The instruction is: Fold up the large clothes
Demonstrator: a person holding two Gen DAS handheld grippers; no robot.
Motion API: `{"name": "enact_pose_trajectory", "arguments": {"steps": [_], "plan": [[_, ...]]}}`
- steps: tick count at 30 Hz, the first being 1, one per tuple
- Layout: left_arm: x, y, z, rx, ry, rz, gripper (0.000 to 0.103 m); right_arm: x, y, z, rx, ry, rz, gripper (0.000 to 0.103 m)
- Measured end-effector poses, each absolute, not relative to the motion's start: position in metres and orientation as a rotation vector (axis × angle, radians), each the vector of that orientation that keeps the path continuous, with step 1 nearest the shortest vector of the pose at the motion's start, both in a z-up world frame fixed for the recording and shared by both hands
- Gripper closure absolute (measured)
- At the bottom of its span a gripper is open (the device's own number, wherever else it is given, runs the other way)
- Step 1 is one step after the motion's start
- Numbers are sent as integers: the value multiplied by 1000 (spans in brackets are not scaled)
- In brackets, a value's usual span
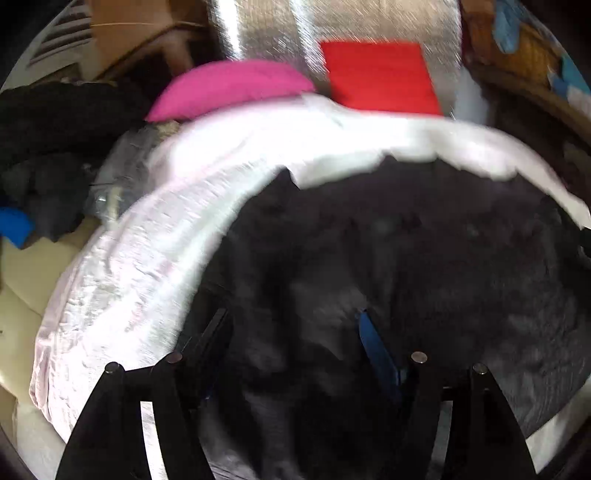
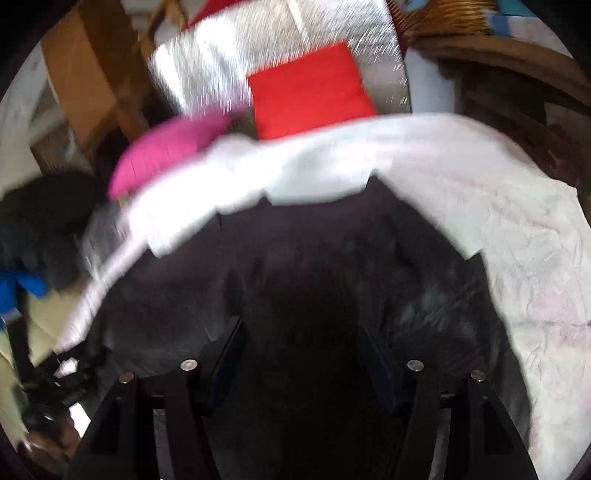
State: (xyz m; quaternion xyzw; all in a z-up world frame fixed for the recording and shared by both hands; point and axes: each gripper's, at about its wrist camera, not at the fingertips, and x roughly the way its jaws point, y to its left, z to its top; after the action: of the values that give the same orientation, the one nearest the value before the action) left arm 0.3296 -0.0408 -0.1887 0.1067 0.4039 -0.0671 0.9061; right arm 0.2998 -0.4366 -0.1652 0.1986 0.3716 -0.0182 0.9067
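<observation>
**A:** So what's sitting in that wicker basket (image 2: 454, 14) at the top right?

**B:** Too blurry, can't tell. You've got the dark garment (image 1: 424, 258) spread over a pale pink sheet (image 1: 122, 280) on the bed, and it fills the lower middle of both views.

**A:** And your grippers?

**B:** Your left gripper (image 1: 295, 328) has its fingers spread apart right over the dark fabric. Same deal with your right gripper (image 2: 301, 341): fingers apart, black cloth between them, but I can't tell if it's touching. Behind the sheet there's a pink cushion (image 1: 229, 86), a red cushion (image 2: 310, 92), a silvery panel (image 1: 369, 22), and a pile of dark clothes (image 1: 48, 129) on the left.
</observation>
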Motion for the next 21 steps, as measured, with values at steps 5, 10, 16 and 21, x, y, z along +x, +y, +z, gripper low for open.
{"name": "enact_pose_trajectory", "arguments": {"steps": [5, 10, 16, 21], "plan": [[342, -18, -192, 249, 820, -5, 29, 302, -464, -177, 443, 809, -148, 36], [359, -5, -215, 187, 964, -24, 28, 311, -468, -195, 437, 921, -130, 36], [350, 6, -201, 152, 895, -37, 28, 280, -491, -179, 542, 789, -125, 36], [355, 29, -196, 65, 885, 42, 27, 266, -494, -166, 522, 720, -136, 36]]}}
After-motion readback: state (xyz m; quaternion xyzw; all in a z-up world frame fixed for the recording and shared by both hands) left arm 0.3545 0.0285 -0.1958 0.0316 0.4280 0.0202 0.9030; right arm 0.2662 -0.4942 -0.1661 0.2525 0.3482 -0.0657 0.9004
